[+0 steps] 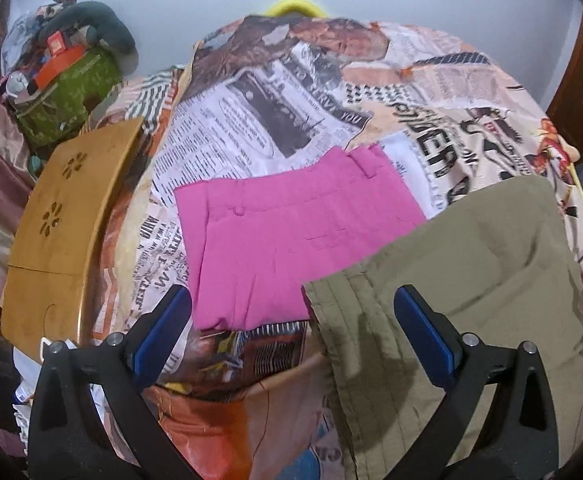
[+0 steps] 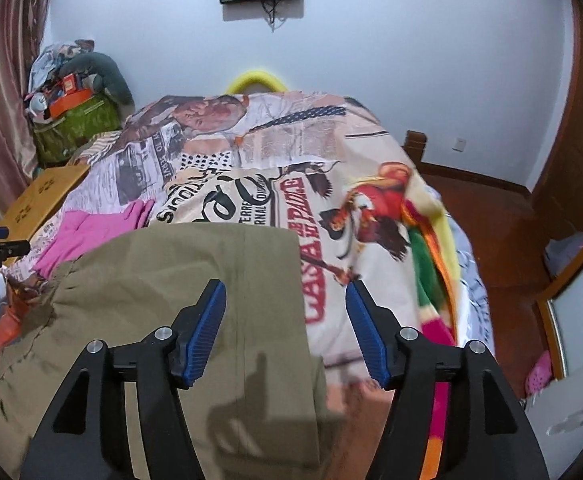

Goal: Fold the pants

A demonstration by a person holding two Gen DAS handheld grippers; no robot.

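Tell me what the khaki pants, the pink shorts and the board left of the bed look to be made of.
Khaki pants: thin matte woven cloth, probably cotton; fine creases, stitched hem rows.
Pink shorts: smooth, slightly stiffer woven fabric; lies flat, crisp belt loop.
Board: wood or bamboo, satin finish; warm tan grain, flower-shaped cutouts.

Left gripper [image 1: 291, 312] and right gripper [image 2: 285, 312]: black angular frames, ribbed blue jaws, silver screws

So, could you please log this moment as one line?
left gripper: open, empty | right gripper: open, empty | khaki pants: on bed | pink pants: folded
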